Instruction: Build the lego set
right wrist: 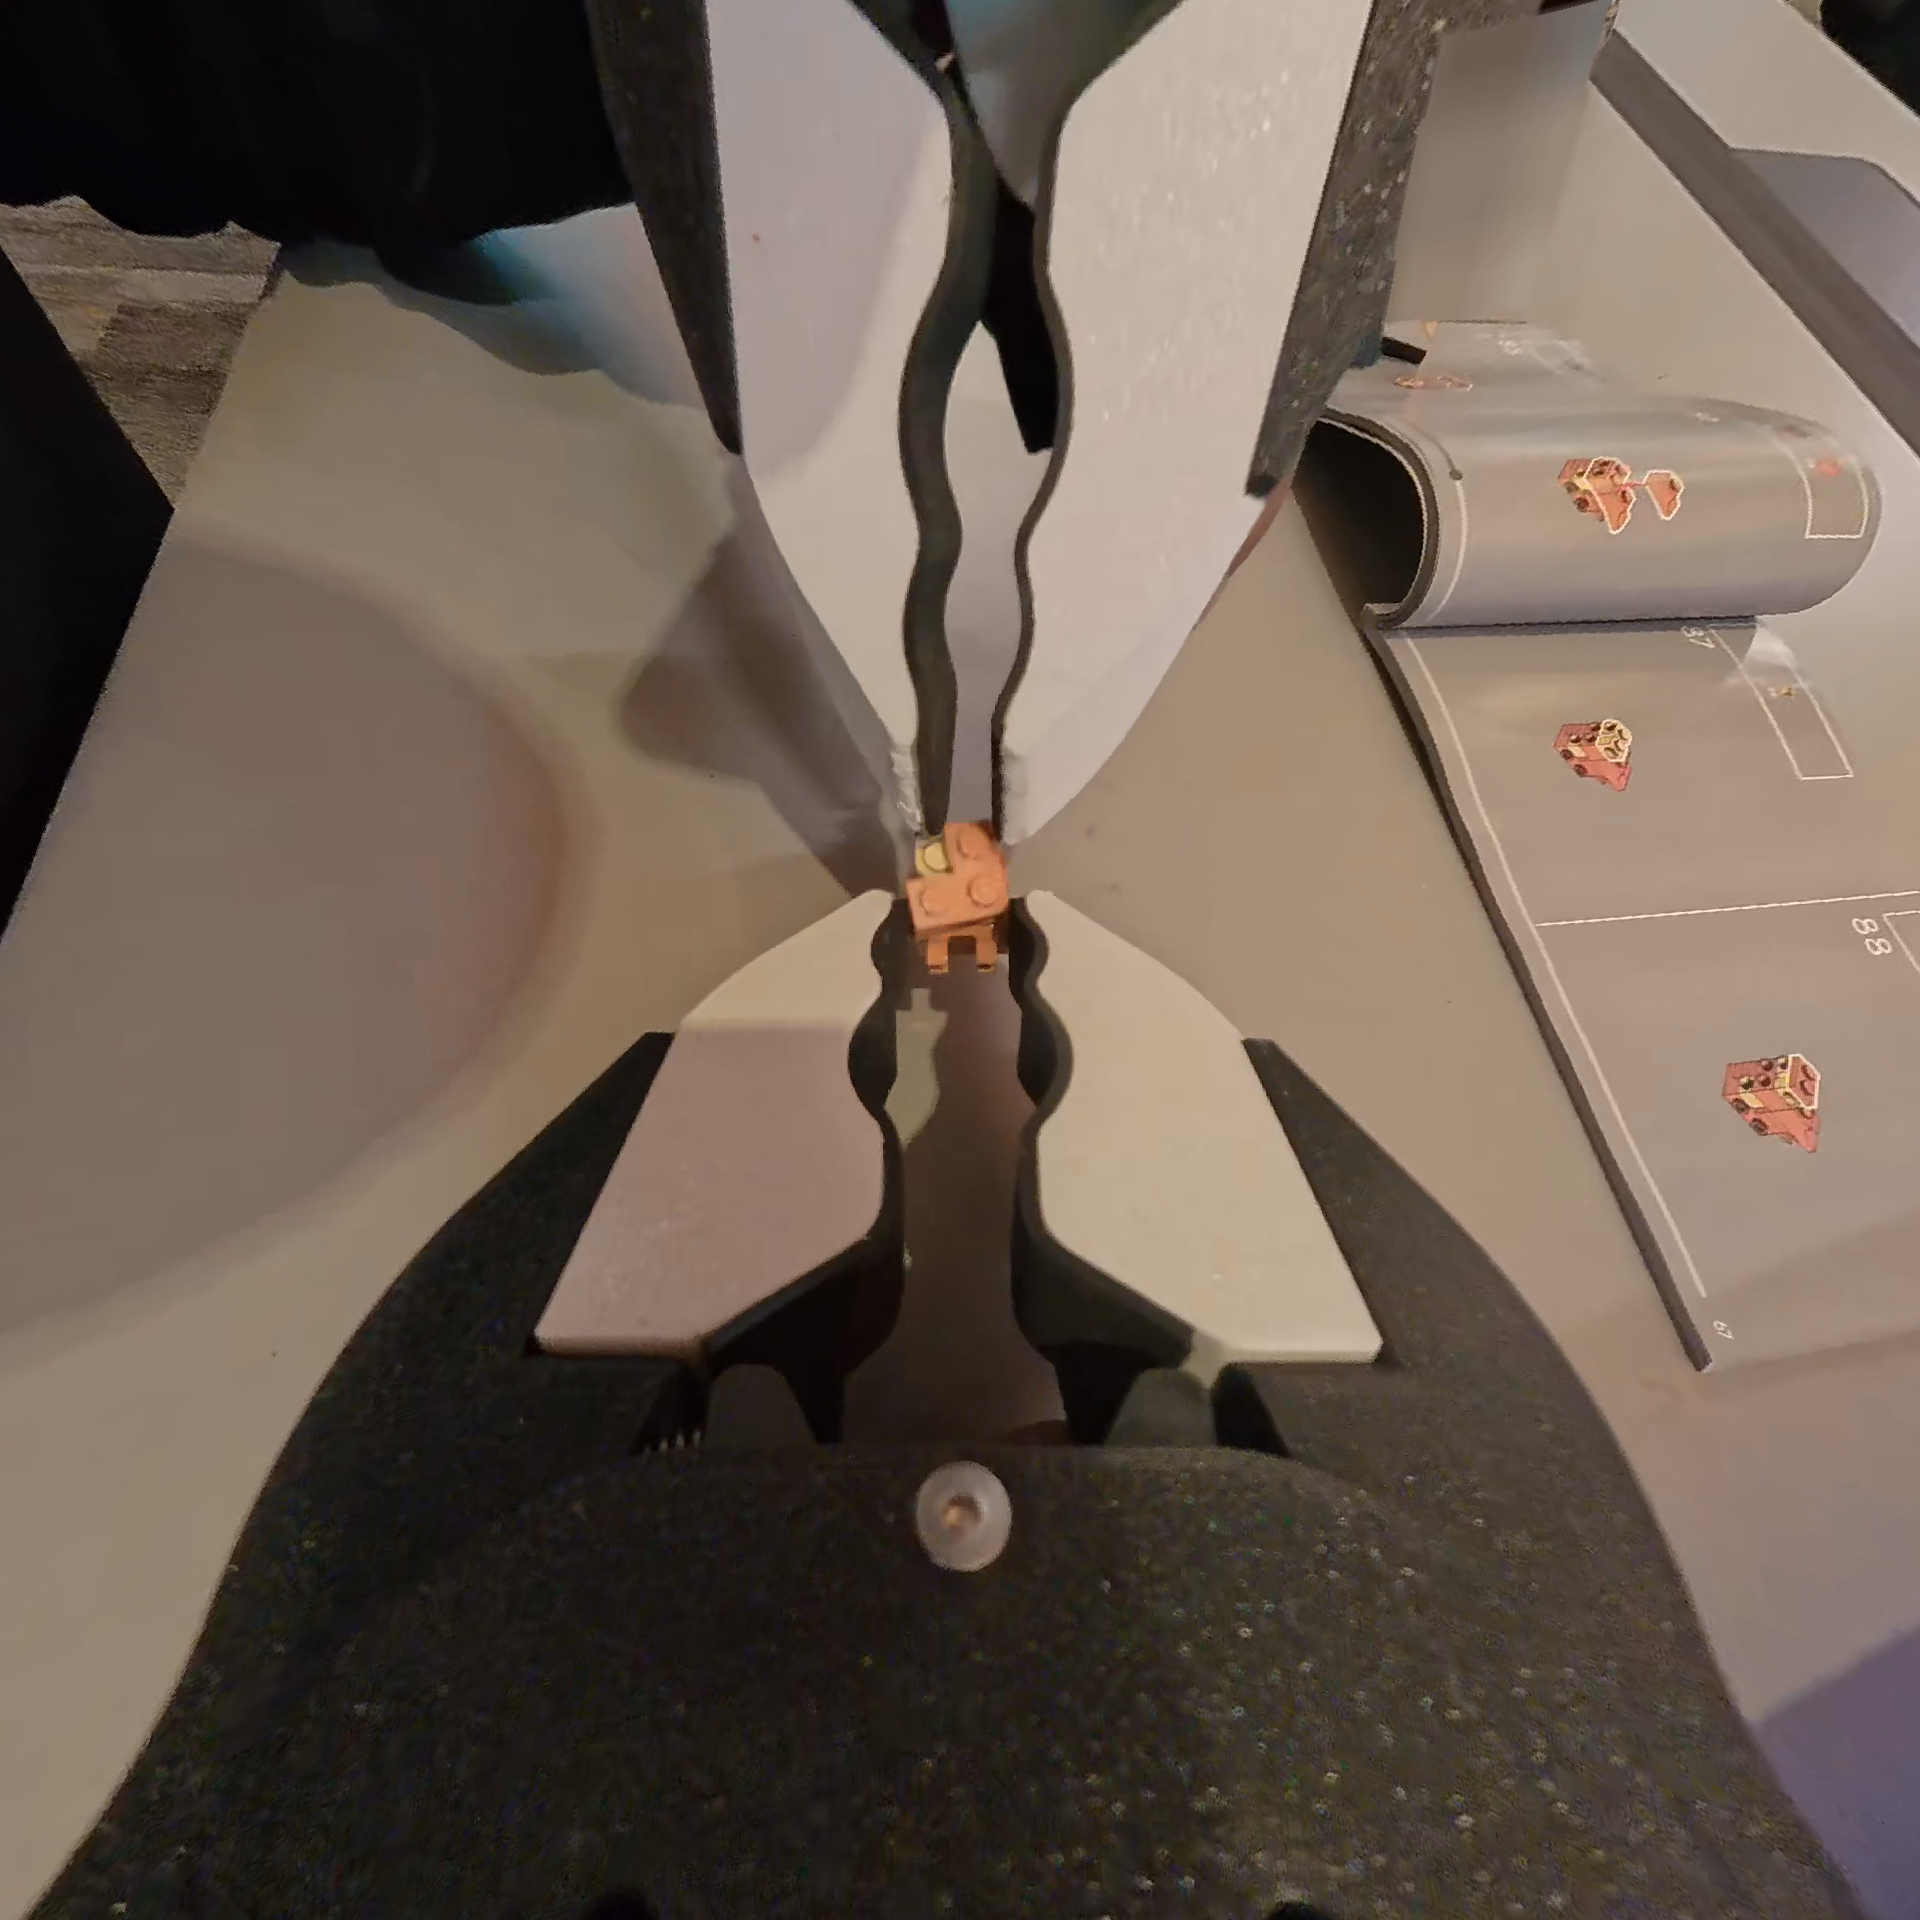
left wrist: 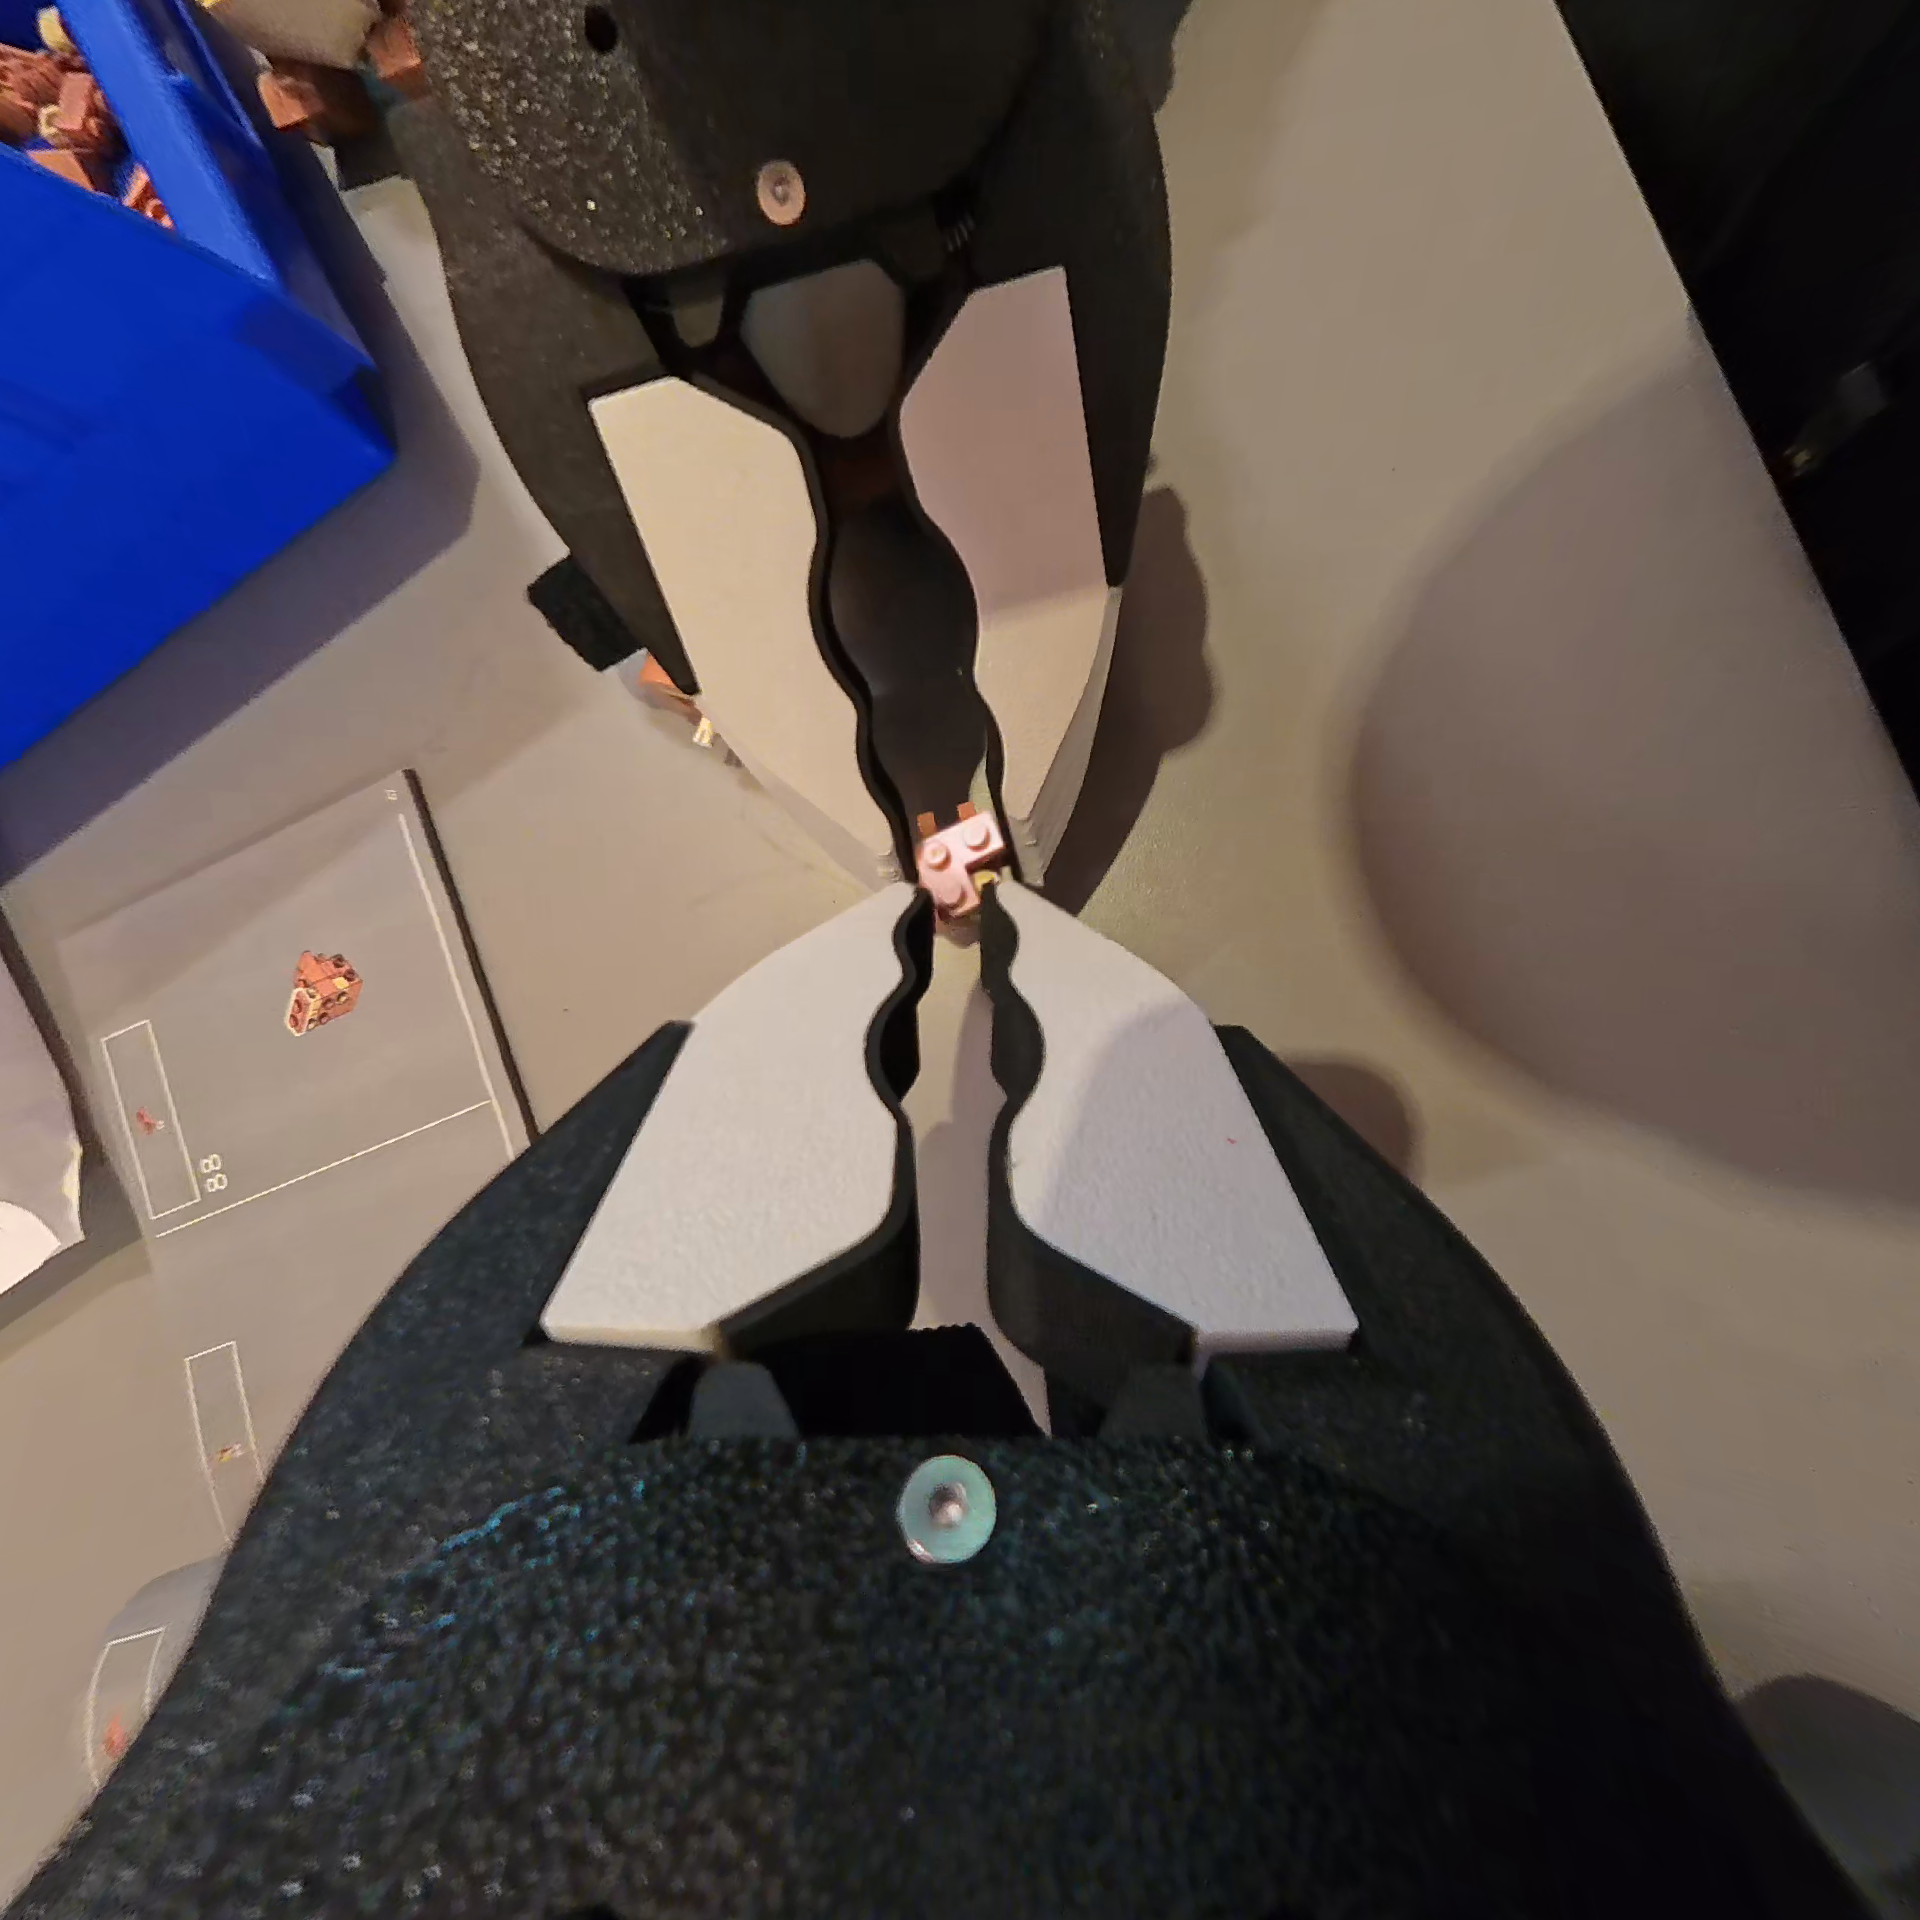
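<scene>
Meeting tip to tip above the desk [right wrist: 1299,831], left gripper [left wrist: 954,906] and right gripper [right wrist: 958,940] both pinch one small brown brick assembly [right wrist: 956,894], jaws nearly closed, sharing its support.

Smooth studded plastic brick assembly [right wrist: 956,894] beside matt table [right wrist: 1195,935]; gripper bodies grainy black, pads [left wrist: 1003,940] rubbery; glossy blue plastic bin [left wrist: 156,468]

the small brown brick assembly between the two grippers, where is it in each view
Left wrist view: the small brown brick assembly sits just above centre, where the left gripper tips meet the right gripper tips coming from the top.
Right wrist view: it sits near centre, at the right gripper's tips, the left gripper coming from above.
Shared landmark: the grey instruction booklet, left in the first, right in the second.
</scene>
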### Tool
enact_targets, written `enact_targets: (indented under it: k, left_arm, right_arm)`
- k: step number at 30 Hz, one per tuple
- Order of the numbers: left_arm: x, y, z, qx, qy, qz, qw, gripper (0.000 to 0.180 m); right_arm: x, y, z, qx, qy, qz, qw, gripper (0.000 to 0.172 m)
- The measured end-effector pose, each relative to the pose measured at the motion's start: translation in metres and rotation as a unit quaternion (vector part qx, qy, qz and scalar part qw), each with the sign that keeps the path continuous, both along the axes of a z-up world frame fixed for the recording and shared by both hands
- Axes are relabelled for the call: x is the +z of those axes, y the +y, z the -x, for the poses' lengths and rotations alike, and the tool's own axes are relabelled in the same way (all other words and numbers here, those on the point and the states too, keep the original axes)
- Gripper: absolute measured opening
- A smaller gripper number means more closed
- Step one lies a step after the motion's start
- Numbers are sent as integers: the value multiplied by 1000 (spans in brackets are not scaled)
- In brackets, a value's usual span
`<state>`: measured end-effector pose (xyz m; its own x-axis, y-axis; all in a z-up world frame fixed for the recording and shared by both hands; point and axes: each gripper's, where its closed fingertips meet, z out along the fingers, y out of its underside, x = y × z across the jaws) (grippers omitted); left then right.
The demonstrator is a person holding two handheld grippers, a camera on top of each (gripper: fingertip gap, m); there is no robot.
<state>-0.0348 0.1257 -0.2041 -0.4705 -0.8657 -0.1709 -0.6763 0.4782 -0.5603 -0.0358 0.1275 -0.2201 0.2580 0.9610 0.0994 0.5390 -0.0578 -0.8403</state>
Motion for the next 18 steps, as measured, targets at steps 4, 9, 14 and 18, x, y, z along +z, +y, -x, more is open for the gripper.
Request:
enact_targets:
  k: [4,9,14,18]
  left_arm:
    - [-1,0,-1,2,0,4,1000,10]
    - [0,2,0,11,-9,14,1000,13]
    - [9,10,-2,75,-50,70,994,18]
    - [14,21,-6,207,-85,261,939,23]
  right_arm:
    - [0,0,0,0,1,1,1000,18]
    - [0,0,0,-1,1,1,1000,18]
    - [2,3,-2,-9,6,-2,1000,18]
    - [6,7,-5,-20,7,-19,1000,18]
